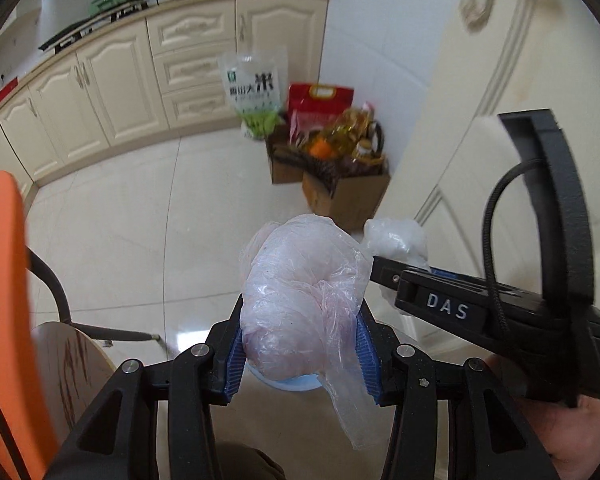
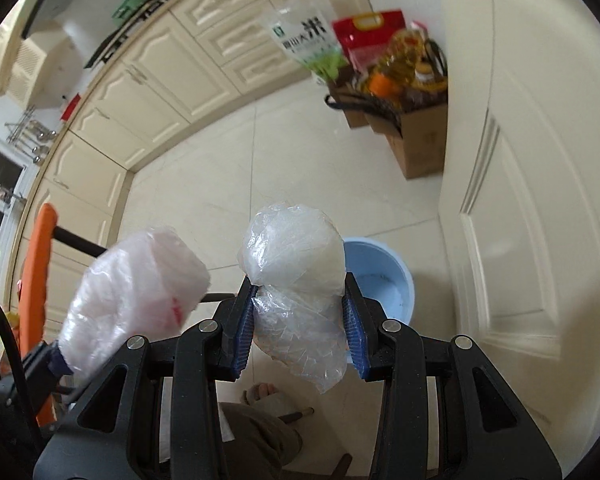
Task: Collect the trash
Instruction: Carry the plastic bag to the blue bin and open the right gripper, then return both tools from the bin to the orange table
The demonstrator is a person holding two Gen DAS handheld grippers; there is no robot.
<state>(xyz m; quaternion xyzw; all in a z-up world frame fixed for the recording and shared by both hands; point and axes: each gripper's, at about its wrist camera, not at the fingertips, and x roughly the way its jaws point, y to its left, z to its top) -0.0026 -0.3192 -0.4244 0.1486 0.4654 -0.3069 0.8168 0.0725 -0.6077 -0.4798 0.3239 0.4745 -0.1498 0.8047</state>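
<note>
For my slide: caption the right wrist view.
Right gripper clamps a crumpled clear plastic bag above a light blue plastic bin.

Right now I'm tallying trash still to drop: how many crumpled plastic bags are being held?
2. A pinkish crumpled plastic bag is clamped in the left hand-held gripper; a clear crumpled plastic bag is clamped in the right hand-held gripper. Others may be out of view.

Pinkish bag [image 1: 300, 300] – left gripper [image 1: 300, 344]
</note>
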